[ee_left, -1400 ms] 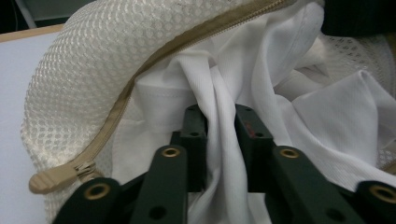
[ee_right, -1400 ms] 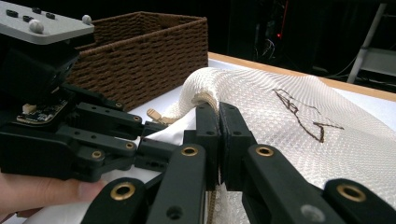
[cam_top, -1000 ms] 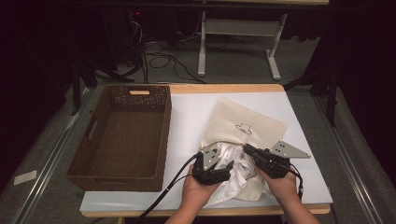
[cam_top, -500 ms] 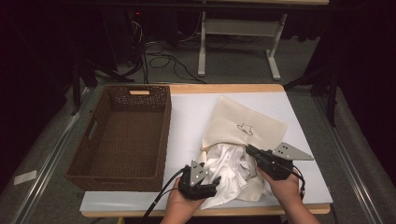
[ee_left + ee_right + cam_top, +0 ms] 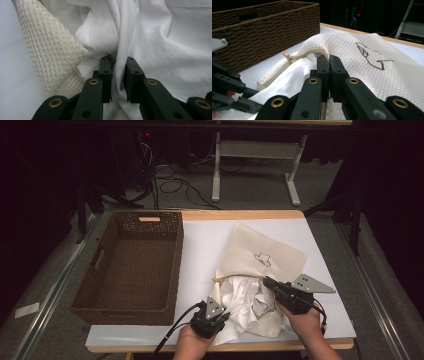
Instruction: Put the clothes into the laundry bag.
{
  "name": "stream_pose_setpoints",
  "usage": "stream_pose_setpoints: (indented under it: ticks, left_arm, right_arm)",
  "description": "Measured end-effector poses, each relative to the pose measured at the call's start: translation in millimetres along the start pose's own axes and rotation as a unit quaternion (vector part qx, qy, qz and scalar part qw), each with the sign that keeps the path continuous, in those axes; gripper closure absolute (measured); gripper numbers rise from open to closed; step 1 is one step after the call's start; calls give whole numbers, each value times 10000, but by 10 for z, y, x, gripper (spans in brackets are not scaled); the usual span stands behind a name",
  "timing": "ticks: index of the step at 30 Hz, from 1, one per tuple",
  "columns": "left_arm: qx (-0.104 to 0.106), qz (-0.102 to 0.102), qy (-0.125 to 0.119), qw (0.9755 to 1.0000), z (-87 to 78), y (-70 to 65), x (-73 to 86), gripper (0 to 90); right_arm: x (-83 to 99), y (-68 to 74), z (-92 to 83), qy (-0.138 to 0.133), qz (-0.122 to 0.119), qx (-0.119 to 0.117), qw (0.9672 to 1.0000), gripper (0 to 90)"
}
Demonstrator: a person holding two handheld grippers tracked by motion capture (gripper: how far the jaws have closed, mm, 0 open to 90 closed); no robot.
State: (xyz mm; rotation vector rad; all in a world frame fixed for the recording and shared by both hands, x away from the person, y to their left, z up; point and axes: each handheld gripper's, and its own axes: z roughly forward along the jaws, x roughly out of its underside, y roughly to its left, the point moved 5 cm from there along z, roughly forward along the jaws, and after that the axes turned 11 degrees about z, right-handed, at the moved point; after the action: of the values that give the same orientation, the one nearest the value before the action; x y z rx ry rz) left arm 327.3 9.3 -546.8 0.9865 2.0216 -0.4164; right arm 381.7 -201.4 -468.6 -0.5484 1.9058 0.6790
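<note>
White cloth point(image 5: 247, 302), crumpled and soft, spills from the mouth of a cream mesh bag point(image 5: 265, 257) that lies on the white table cover point(image 5: 205, 245), to the right of a brown wicker basket point(image 5: 132, 262). The bag carries a small dark line drawing point(image 5: 262, 259) on its upper face, and its open end points toward the person's side of the table. In the high view the left gripper point(image 5: 212, 316) sits at the near edge of the cloth; its jaws have just been closing, and in the left gripper view a fold of the white cloth point(image 5: 117, 50) is pinched between the two black jaws of the left gripper point(image 5: 117, 75), with a corner of the mesh bag point(image 5: 50, 50) just beside it. The right gripper point(image 5: 272, 287) rests at the bag's mouth on the far side of the cloth; in the right gripper view the jaws of the right gripper point(image 5: 329, 72) stand pressed together on the tan-banded rim point(image 5: 312, 53) of the bag, lifting it above the cloth point(image 5: 289, 80). The basket point(image 5: 262, 32) stands behind, well apart from both grippers.
</note>
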Motion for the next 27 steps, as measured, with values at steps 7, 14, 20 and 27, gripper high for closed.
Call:
stream_pose_setpoints:
  ticks: [7, 14, 20, 27]
  left_arm:
    - [-175, 35, -486, 9987, -134, -15, -160, 784]
    - [-356, -86, -683, 9970, -129, 54, -210, 788]
    - [-437, -150, -949, 9944, -176, 79, -390, 790]
    - [-567, -220, -1234, 9905, -160, 140, -658, 791]
  right_arm:
    - [7, -15, -12, -5, 34, -52, 10000, 892]
    - [-12, 17, 10, -19, 19, -13, 10000, 892]
    - [-39, 50, 39, -49, 30, -81, 10000, 892]
    - [-39, 71, 60, -46, 69, -84, 9999, 892]
